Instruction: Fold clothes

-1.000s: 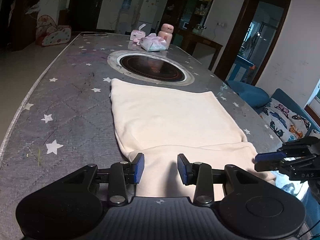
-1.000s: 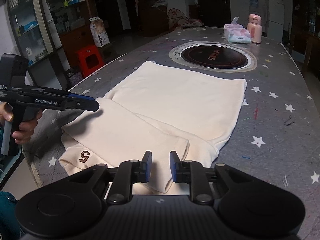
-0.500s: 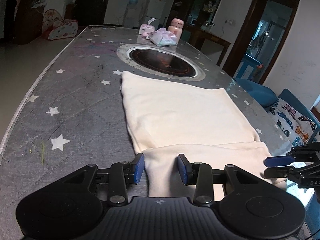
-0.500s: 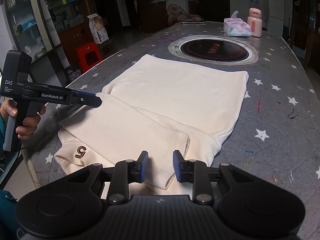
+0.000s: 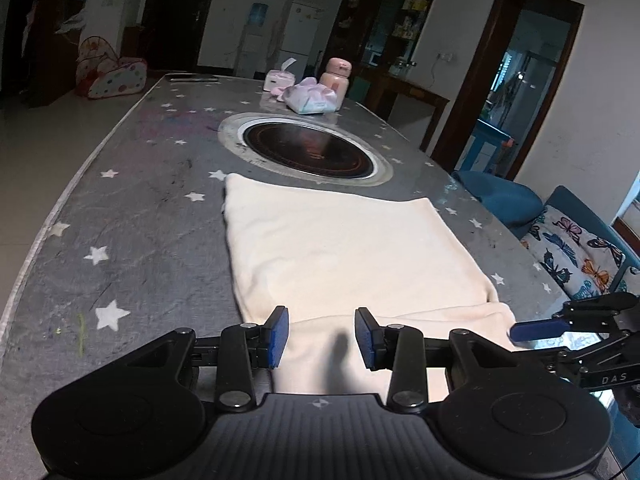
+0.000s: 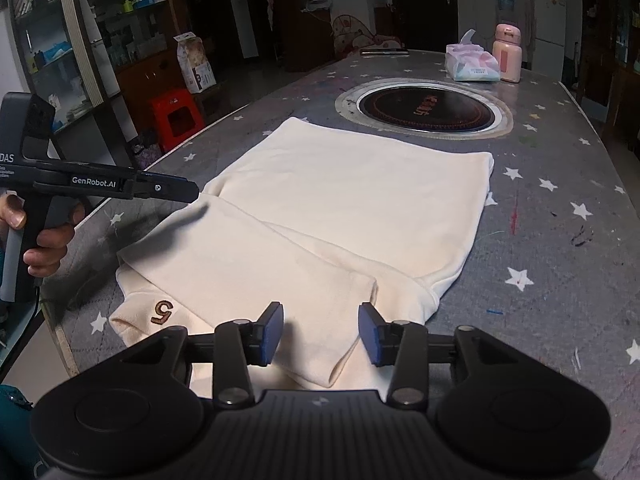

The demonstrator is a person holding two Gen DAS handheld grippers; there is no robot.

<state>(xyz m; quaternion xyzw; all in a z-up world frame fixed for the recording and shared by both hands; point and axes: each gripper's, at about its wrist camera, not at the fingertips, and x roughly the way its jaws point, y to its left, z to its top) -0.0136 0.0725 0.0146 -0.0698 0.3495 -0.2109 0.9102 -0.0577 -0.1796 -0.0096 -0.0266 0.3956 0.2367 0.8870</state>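
A cream garment [image 5: 344, 248] lies flat on the grey star-print table [image 5: 132, 240], its near part folded over in a second layer. In the right wrist view the garment [image 6: 360, 200] shows a brown "5" [image 6: 162, 312] on the near left corner. My left gripper [image 5: 322, 336] hovers open over the folded near edge, with nothing between its blue pads. My right gripper [image 6: 320, 334] is also open, above the folded sleeve end. Each gripper shows in the other's view: the right gripper [image 5: 540, 326] at the table's right edge, the left gripper [image 6: 184, 191] held by a hand [image 6: 44, 240].
A round dark hotplate [image 5: 308, 152] is set into the table beyond the garment. A tissue pack [image 6: 472, 66] and a pink bottle [image 6: 507, 58] stand at the far end. A blue sofa with a butterfly cushion [image 5: 576, 248] sits off the right edge, a red stool [image 6: 176, 116] off the left.
My right gripper's jaws have widened from a narrow gap to fully open over the folded sleeve. The left gripper stays open and has shifted slightly. The garment lies still.
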